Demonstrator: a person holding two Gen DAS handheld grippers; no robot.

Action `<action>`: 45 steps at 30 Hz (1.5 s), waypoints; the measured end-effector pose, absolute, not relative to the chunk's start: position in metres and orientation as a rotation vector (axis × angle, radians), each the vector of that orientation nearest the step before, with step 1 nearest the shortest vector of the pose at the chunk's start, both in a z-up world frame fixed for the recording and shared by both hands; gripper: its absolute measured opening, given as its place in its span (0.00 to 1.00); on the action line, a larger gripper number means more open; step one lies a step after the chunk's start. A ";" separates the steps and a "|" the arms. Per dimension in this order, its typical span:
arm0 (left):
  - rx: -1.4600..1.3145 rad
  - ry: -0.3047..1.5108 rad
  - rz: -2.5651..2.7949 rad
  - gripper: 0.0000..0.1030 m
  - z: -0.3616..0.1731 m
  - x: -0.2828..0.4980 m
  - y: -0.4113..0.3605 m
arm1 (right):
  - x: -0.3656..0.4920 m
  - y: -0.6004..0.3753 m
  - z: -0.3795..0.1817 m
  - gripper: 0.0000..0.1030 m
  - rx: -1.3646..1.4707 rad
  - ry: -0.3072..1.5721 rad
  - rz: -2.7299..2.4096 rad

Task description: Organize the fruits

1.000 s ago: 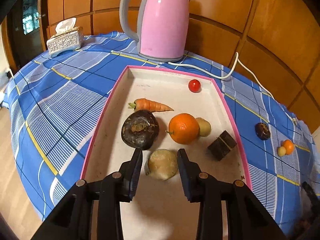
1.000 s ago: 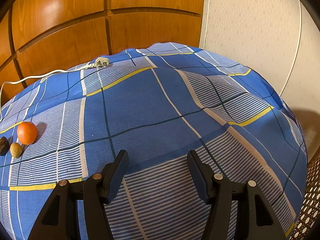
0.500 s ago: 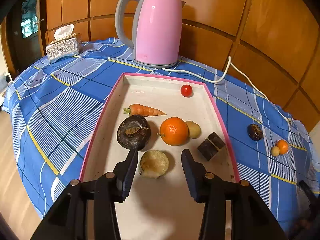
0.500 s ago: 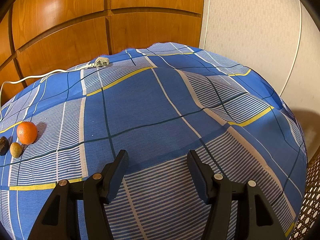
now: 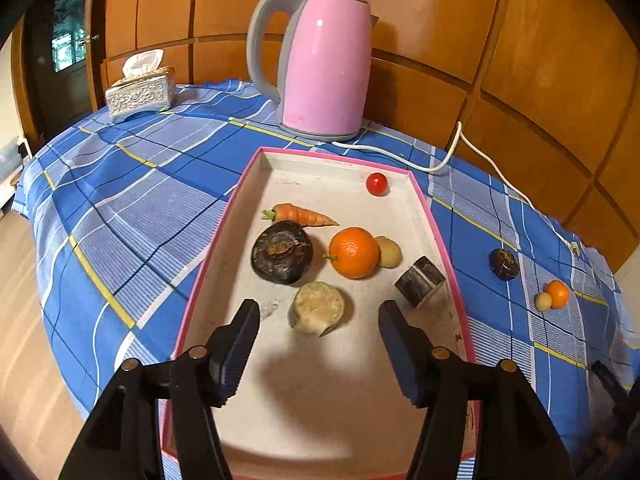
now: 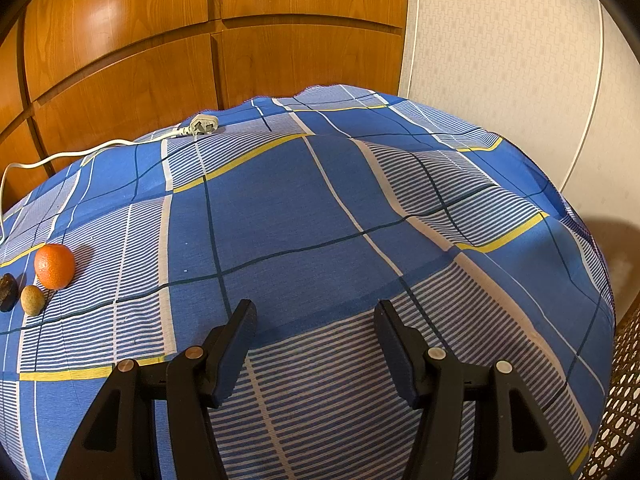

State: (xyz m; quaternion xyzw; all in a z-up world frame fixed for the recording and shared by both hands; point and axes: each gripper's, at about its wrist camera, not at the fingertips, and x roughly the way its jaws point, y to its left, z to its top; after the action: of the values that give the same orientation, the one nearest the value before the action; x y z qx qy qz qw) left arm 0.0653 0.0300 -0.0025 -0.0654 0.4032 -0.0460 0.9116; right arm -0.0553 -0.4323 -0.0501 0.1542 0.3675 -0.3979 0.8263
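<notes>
Left wrist view: the pale, round, flat-topped fruit (image 5: 318, 307) sits free on the floor of the pink-rimmed white tray (image 5: 437, 227), just beyond the left gripper (image 5: 319, 322), whose jaws have just been opening and now stand apart with nothing between them. It lies close to the dark wrinkled fruit (image 5: 281, 252) and the large orange (image 5: 353, 252), so a careless pull-back could nudge it into them. The right gripper (image 6: 315, 325) hangs spread and empty over the blue checked tablecloth (image 6: 280, 208), well apart from the small orange (image 6: 54, 266), tan fruit (image 6: 32, 300) and dark fruit (image 6: 8, 292) left outside, which might roll if clipped.
</notes>
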 end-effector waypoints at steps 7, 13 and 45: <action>-0.152 0.816 -0.067 0.65 0.000 0.057 0.042 | -0.055 -0.432 -0.050 0.60 0.327 0.781 -0.846; -0.160 0.809 -0.042 0.71 -0.002 0.049 0.050 | -0.056 -0.433 -0.050 0.60 0.325 0.783 -0.846; -0.255 0.832 0.122 0.88 -0.036 0.028 0.095 | -0.024 -0.393 -0.037 0.51 0.365 0.827 -0.470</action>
State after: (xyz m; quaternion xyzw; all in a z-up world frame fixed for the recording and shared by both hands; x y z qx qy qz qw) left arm 0.0281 0.0952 -0.0361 -0.1237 0.4029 0.0592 0.9049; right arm -0.0244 -0.3933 -0.0366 0.1748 0.3956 -0.2250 0.8731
